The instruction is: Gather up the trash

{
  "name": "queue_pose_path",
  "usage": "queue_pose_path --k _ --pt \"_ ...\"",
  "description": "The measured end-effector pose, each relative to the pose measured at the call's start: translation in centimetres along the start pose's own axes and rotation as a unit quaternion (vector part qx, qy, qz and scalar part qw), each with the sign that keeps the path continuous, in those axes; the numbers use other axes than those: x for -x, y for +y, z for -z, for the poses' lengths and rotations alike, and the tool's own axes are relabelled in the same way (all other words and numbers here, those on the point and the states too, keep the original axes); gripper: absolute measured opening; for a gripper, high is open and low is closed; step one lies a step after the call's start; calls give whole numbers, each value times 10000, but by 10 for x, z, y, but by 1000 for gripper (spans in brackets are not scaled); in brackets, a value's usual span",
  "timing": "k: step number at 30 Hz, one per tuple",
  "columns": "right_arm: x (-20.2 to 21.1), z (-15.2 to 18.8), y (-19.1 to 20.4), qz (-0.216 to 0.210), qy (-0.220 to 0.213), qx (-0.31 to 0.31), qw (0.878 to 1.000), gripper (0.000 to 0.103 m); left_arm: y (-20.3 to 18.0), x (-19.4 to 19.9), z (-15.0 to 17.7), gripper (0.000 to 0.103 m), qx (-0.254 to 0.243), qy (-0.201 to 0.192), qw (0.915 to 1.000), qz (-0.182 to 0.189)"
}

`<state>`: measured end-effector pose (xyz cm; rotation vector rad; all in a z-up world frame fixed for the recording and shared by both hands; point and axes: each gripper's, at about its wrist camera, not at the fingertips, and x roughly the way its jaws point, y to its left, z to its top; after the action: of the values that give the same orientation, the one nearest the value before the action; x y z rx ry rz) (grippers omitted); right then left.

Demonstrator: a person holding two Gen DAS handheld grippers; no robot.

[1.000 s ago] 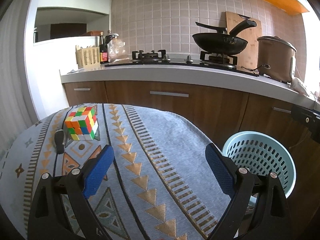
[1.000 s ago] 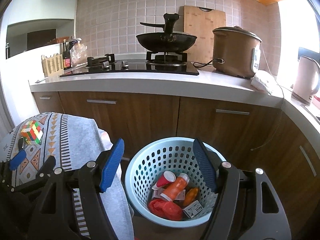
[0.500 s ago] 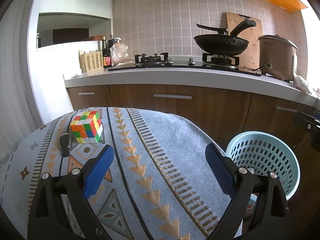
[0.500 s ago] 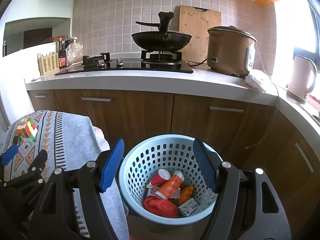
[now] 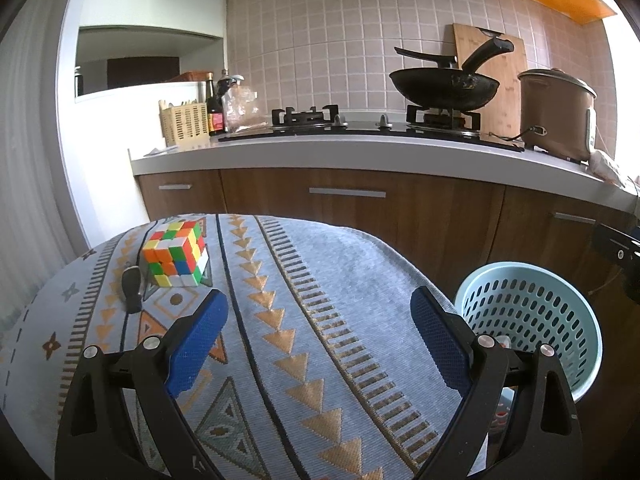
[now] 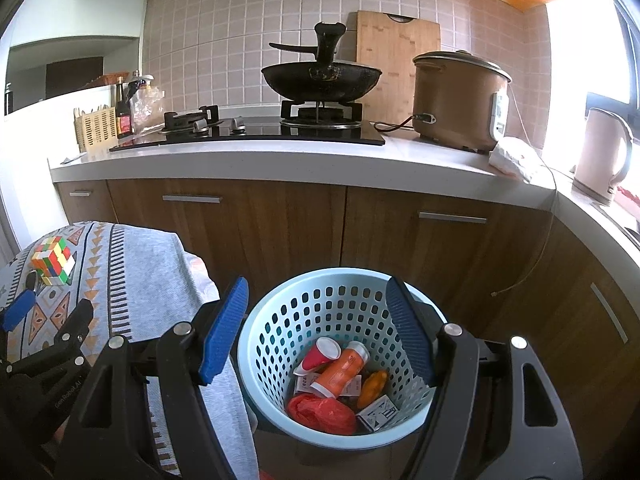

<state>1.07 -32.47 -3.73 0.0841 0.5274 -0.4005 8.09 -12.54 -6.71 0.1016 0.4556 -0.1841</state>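
A pale blue perforated basket (image 6: 280,320) stands on the floor beside the table; it holds a red cup (image 6: 322,354), an orange bottle (image 6: 340,370), a red bag (image 6: 322,414), a small carton (image 6: 376,414) and other scraps. My right gripper (image 6: 318,336) hangs open above the basket with nothing between its blue pads. My left gripper (image 5: 318,340) is open over the patterned tablecloth (image 5: 304,280), also empty. The basket (image 5: 532,316) shows at the right of the left wrist view.
A colour cube (image 5: 176,254) and a dark handled tool (image 5: 131,284) lie at the table's far left. Behind run wooden cabinets (image 6: 280,232) and a counter with a hob, wok (image 6: 322,80), cutting board, rice cooker (image 6: 458,100) and kettle (image 6: 604,156).
Both views tilted up slightly over the second; the grippers stay open and empty, and nothing on the table or in the basket has moved.
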Motion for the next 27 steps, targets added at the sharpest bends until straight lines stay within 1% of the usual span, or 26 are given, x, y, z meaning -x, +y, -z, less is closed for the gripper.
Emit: queue_pose_path --k 27 --pt "1 0 3 -65 1 -12 10000 67 2 0 0 90 57 44 10000 -42"
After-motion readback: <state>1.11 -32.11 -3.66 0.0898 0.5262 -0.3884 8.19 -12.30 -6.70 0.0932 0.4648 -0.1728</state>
